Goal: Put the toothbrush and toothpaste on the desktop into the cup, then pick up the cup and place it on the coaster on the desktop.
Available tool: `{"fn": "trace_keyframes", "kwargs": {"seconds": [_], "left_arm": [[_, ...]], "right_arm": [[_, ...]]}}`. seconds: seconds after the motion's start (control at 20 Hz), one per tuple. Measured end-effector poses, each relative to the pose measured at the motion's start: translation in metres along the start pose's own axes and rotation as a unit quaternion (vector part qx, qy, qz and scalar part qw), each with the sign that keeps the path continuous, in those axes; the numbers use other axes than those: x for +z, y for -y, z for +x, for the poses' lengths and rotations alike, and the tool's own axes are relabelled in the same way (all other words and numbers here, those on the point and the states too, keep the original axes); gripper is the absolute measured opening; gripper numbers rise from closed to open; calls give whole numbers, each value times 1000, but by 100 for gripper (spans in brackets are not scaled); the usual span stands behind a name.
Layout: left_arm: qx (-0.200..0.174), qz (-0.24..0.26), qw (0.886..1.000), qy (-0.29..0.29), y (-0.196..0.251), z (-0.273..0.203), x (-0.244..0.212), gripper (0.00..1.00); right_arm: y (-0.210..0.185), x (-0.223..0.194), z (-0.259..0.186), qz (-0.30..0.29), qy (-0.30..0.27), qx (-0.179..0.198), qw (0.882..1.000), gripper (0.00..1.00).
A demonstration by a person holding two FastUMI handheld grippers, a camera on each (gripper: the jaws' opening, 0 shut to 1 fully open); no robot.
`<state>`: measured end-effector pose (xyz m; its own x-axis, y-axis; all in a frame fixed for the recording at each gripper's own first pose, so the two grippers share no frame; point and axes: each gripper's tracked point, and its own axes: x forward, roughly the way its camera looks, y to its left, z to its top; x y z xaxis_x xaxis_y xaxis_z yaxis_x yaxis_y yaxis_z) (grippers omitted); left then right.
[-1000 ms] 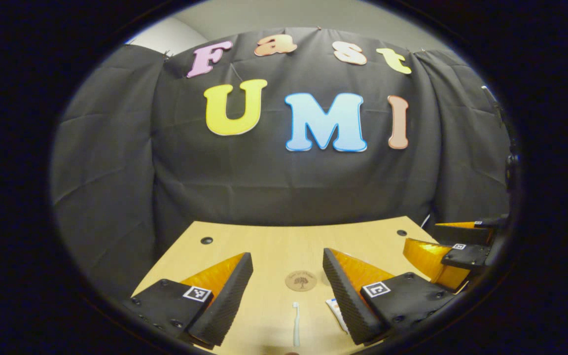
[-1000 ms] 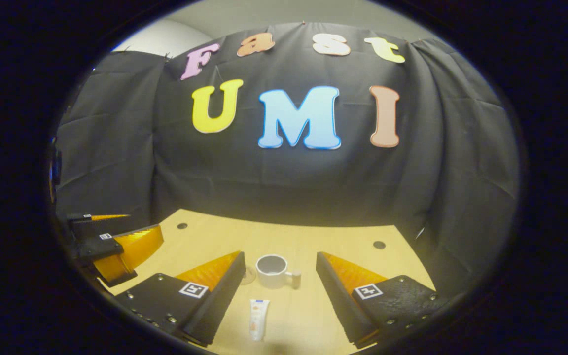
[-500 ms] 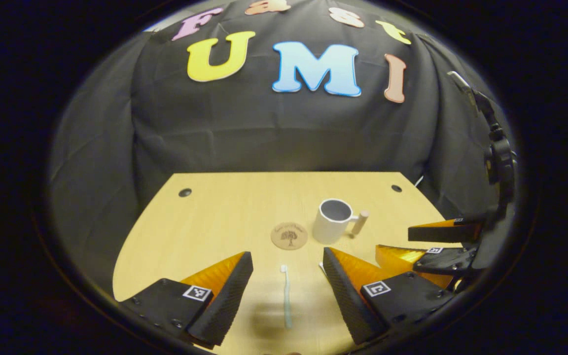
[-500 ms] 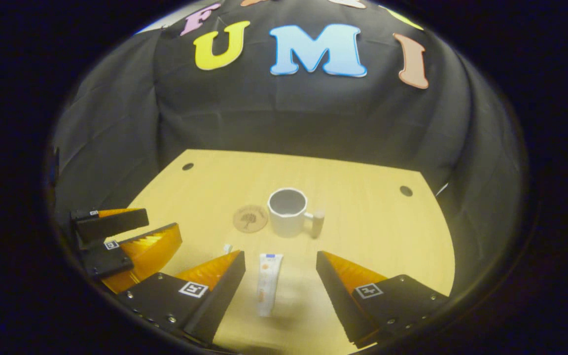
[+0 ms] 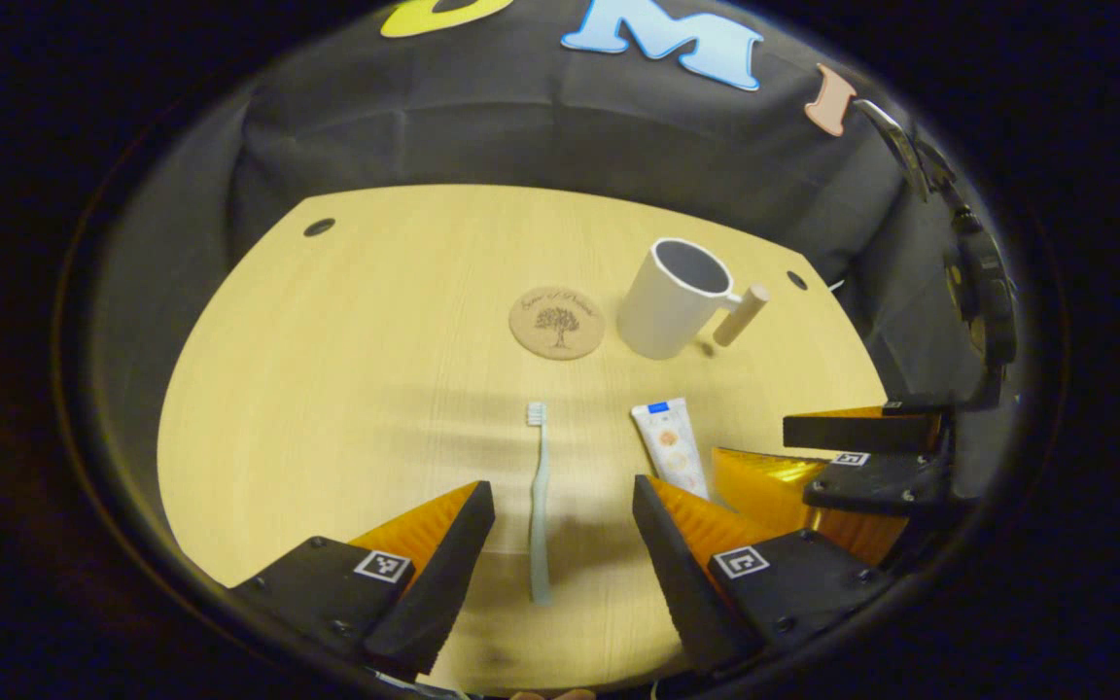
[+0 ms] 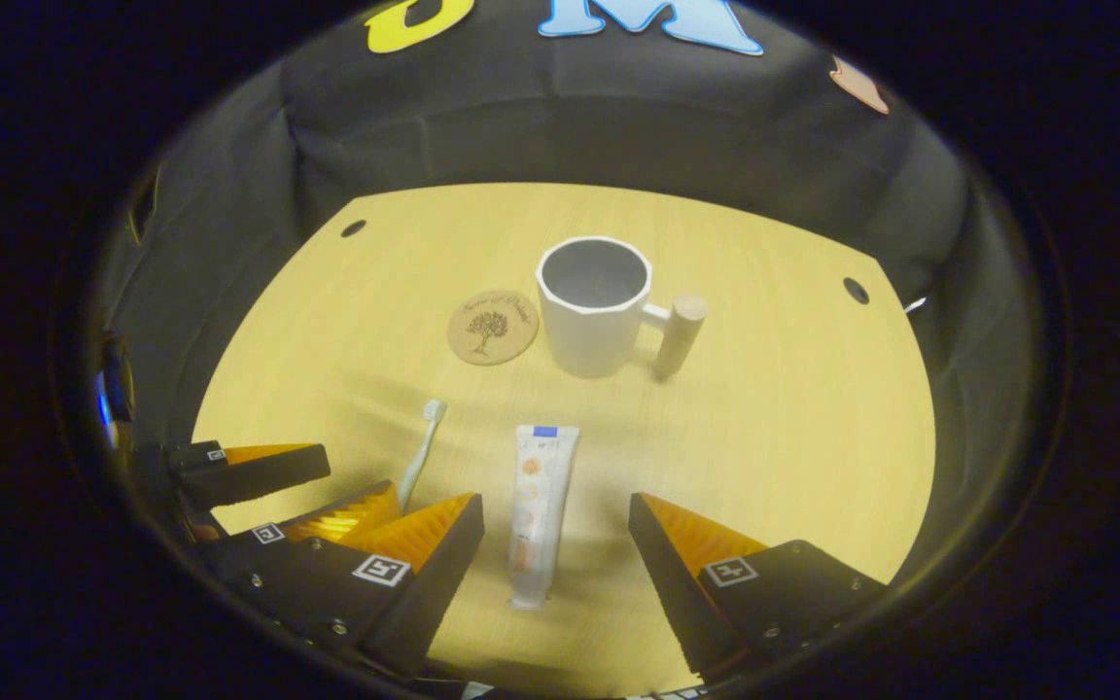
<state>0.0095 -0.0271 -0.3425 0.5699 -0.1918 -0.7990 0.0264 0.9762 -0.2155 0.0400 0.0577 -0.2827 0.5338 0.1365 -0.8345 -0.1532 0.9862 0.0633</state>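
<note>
— Looking along the left claw, what lies between its fingers?
— Its fingers stand wide apart and hold nothing. The toothbrush lies flat on the surface in the gap between them, touched by neither, bristle end pointing toward the far edge, handle end toward the near edge.

— And the toothpaste?
— In the left gripper view the toothpaste lies flat just to the right of the toothbrush, its near end hidden behind the claw's right finger. In the right gripper view the same tube lies lengthwise in the gap of the right claw, which is also spread wide and grips nothing. Whether its fingers hover over the surface or rest on it, I cannot tell.

— Where is the cup?
— The cup stands upright toward the far edge, past the tube, with its handle sticking out to the right. Nothing shows inside it. The round coaster lies flat just beside it on the left, close but apart.

— Do the claws see each other?
— Yes. The right claw shows at the right rim of the left gripper view, open, above the near right part of the surface. The left claw shows low at the left of the right gripper view, with the toothbrush running behind it.
</note>
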Motion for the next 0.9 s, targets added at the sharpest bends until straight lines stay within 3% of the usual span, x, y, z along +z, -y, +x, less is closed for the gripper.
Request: {"fn": "trace_keyframes", "kwargs": {"seconds": [0.5,0.9], "left_arm": [[19,-19,993,-113,-22,47,-37,98],[81,42,980,-178,-42,40,-37,92]], "right_arm": [[2,-30,50,-9,-101,-4,995,94],[16,-39,60,21,-141,-35,989,92]]}}
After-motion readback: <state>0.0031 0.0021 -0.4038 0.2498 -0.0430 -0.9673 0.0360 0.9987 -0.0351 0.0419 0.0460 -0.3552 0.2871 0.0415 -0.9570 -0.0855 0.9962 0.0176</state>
